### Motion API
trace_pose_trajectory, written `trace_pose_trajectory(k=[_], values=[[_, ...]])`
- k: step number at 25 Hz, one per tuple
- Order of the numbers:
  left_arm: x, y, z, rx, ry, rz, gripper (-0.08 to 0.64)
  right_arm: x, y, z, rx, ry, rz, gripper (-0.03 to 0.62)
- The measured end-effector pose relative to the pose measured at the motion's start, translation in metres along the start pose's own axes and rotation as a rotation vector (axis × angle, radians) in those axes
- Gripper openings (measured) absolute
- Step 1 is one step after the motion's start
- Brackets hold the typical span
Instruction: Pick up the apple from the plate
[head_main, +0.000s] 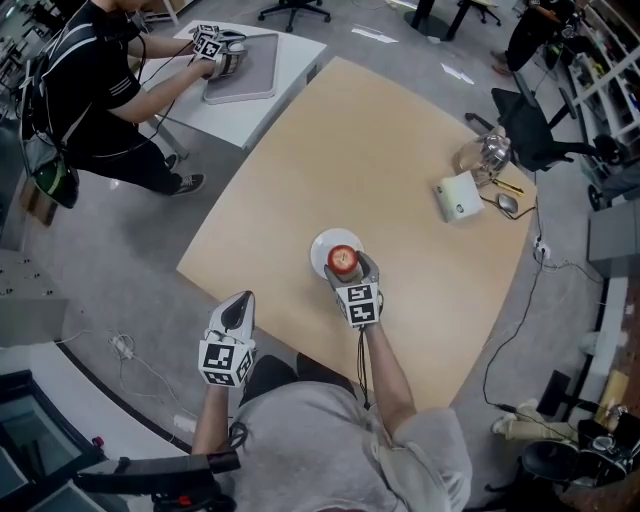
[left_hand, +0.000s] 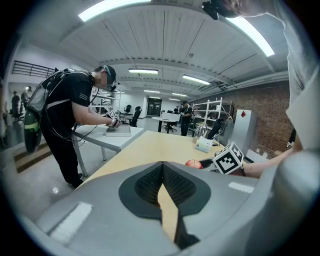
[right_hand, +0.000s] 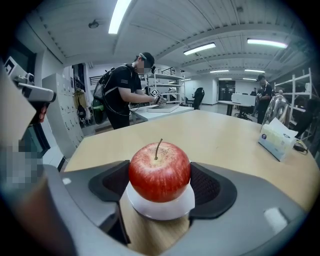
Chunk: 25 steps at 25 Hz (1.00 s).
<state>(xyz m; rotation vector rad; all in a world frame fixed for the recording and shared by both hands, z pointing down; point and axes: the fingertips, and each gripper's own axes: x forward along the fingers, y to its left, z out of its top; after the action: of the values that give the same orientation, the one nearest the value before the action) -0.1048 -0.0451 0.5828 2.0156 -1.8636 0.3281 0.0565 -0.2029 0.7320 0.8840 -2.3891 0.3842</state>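
Observation:
A red apple (head_main: 343, 260) (right_hand: 160, 170) with a stem sits on a small white plate (head_main: 322, 246) (right_hand: 161, 209) on the light wooden table (head_main: 380, 140), near its front edge. My right gripper (head_main: 345, 270) (right_hand: 160, 176) reaches over the plate; its dark pads (right_hand: 112, 182) press against both sides of the apple, shut on it. The apple's base still rests on the plate. My left gripper (head_main: 239, 312) (left_hand: 162, 166) hangs left of the table's edge, jaws shut and empty. From there the apple (left_hand: 193, 163) shows at the right.
At the table's far right stand a white tissue box (head_main: 459, 197), a glass jar (head_main: 483, 157) and a mouse (head_main: 508, 203). A person (head_main: 100, 90) works with grippers at a white table (head_main: 285, 60) at the back left. A black chair (head_main: 530, 125) stands far right.

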Motion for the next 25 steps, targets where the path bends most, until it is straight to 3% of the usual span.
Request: trace_pose_trajectory(k=[25], values=[[-0.019, -0.029, 0.011, 0.016, -0.062, -0.037, 0.02, -0.088, 0.01, 0.01, 0.02, -0.086, -0.026, 0.382]])
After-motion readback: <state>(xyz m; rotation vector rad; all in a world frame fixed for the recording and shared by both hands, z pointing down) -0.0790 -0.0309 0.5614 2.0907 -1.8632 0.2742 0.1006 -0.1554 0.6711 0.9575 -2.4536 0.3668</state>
